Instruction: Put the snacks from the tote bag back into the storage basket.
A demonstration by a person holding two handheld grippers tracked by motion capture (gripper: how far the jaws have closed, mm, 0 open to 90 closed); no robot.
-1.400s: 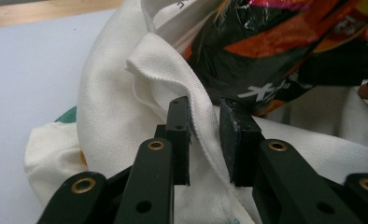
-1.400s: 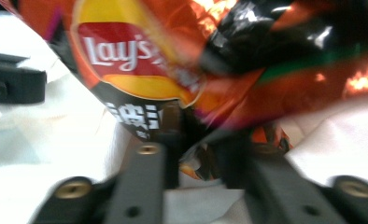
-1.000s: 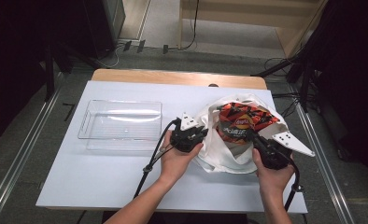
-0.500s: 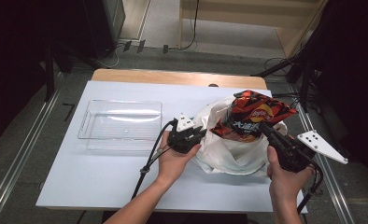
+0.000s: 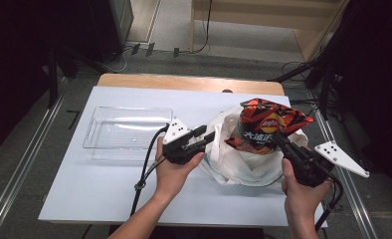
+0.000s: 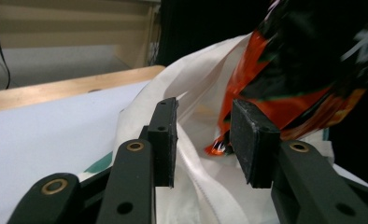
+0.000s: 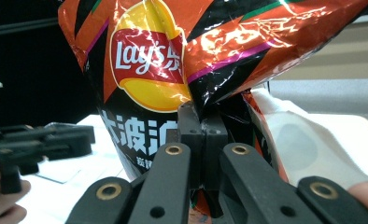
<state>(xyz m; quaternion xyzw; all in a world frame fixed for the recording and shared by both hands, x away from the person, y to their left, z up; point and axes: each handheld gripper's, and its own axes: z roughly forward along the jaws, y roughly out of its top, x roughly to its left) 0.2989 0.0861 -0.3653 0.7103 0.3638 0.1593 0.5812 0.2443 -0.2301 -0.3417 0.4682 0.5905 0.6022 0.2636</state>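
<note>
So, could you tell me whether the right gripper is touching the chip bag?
Touching: in the right gripper view, the right gripper has its jaws clamped on a fold of the chip bag.

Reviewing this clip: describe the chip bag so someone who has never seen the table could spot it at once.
Start at the white table, then find the white cloth bag on its right half. Rising out of it, pinched by the right gripper, is the chip bag: glossy orange and black with a red-and-yellow logo, the one colourful thing there.

chip bag (image 5: 266, 130) bottom hidden inside white bag (image 5: 244, 159), motion-blurred in left gripper view
</note>
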